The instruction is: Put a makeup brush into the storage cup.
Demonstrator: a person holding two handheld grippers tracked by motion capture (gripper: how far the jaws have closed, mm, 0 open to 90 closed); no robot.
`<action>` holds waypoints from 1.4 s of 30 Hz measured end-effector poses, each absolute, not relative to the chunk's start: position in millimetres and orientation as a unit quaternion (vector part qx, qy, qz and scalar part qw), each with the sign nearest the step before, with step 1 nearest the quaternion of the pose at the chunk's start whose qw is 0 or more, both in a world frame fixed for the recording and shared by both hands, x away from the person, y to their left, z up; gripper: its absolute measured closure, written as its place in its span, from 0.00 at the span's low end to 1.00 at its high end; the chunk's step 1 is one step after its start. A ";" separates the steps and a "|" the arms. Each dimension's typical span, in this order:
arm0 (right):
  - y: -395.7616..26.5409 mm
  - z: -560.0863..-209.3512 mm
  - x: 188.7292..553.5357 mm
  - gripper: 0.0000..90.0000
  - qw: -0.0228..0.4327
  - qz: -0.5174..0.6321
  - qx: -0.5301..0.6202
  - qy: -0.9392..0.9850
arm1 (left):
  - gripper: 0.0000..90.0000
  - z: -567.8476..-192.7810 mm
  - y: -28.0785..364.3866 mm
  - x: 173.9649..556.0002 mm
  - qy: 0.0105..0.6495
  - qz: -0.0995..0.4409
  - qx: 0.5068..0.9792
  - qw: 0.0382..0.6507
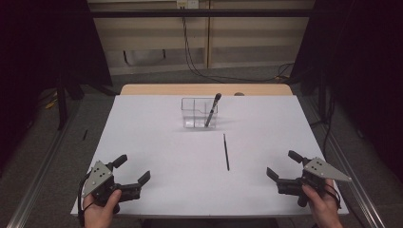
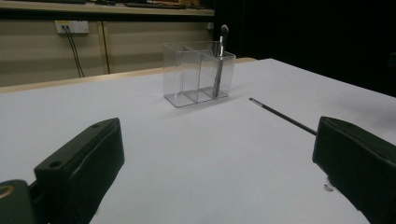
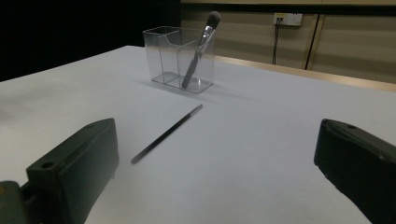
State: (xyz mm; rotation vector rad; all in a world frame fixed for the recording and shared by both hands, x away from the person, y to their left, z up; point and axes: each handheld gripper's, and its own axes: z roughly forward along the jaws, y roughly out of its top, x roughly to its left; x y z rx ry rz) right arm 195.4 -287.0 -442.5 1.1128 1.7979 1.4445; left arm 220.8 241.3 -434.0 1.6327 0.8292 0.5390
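From above, my left gripper (image 1: 133,169) and right gripper (image 1: 280,165) rest released at the table's (image 1: 142,133) near corners, a thin dark stick (image 1: 226,151) lying between them. My gripper views show it flat before the clear organiser (image 2: 198,73) holding a brush (image 3: 200,44).

No legible text, labels, brands, numbers or signs appear on any surface in these views.
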 end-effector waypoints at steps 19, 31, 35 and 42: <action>-250.5 -428.3 237.4 0.00 0.278 0.551 0.382 0.687 | 0.03 -434.5 237.9 221.5 0.349 0.226 0.707 0.573; -235.8 -421.8 263.4 0.00 0.273 0.558 0.375 0.688 | 0.03 -435.0 238.5 224.3 0.350 0.230 0.706 0.571; -231.6 -422.1 270.2 0.00 0.268 0.554 0.377 0.691 | 0.03 -436.2 238.2 226.5 0.356 0.227 0.701 0.575; -223.5 -420.1 284.0 0.00 0.267 0.551 0.374 0.697 | 0.03 -436.5 239.0 229.0 0.359 0.229 0.696 0.578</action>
